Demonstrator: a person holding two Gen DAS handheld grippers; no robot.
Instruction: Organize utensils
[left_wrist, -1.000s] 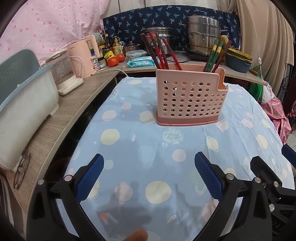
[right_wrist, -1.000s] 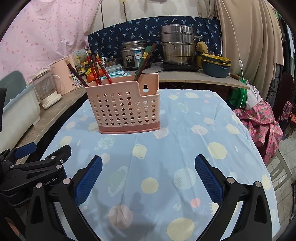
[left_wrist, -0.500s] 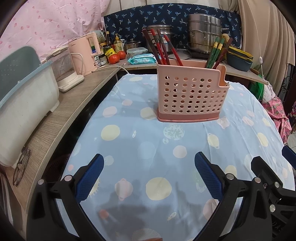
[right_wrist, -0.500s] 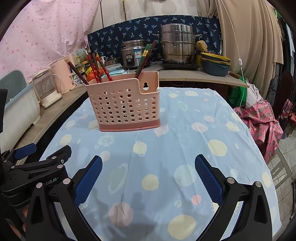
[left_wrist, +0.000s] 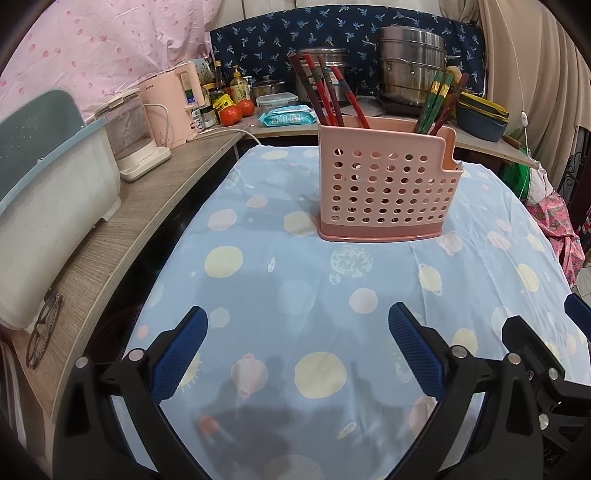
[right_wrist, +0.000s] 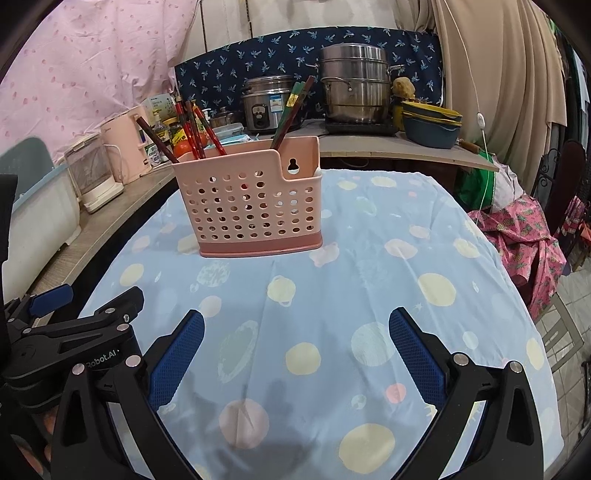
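A pink perforated utensil holder (left_wrist: 388, 188) stands upright on the blue dotted tablecloth (left_wrist: 280, 295); it also shows in the right wrist view (right_wrist: 255, 206). Red chopsticks (left_wrist: 325, 96) lean in its left part and green and dark ones (left_wrist: 437, 101) in its right part. My left gripper (left_wrist: 297, 350) is open and empty, low over the cloth, well short of the holder. My right gripper (right_wrist: 295, 354) is open and empty too, beside the left one, whose body (right_wrist: 62, 336) shows at the left of the right wrist view.
A wooden counter (left_wrist: 122, 221) runs along the left with a white tub (left_wrist: 48, 214), eyeglasses (left_wrist: 42, 332), a pink kettle (left_wrist: 173, 103) and tomatoes (left_wrist: 231, 112). Steel pots (right_wrist: 354, 88) and blue bowls (right_wrist: 430, 125) stand at the back. Pink cloth (right_wrist: 517, 229) hangs at the right.
Both grippers have drawn a little nearer to the holder and tilted slightly; the holder looks larger and higher in both views. Both stay open and empty.
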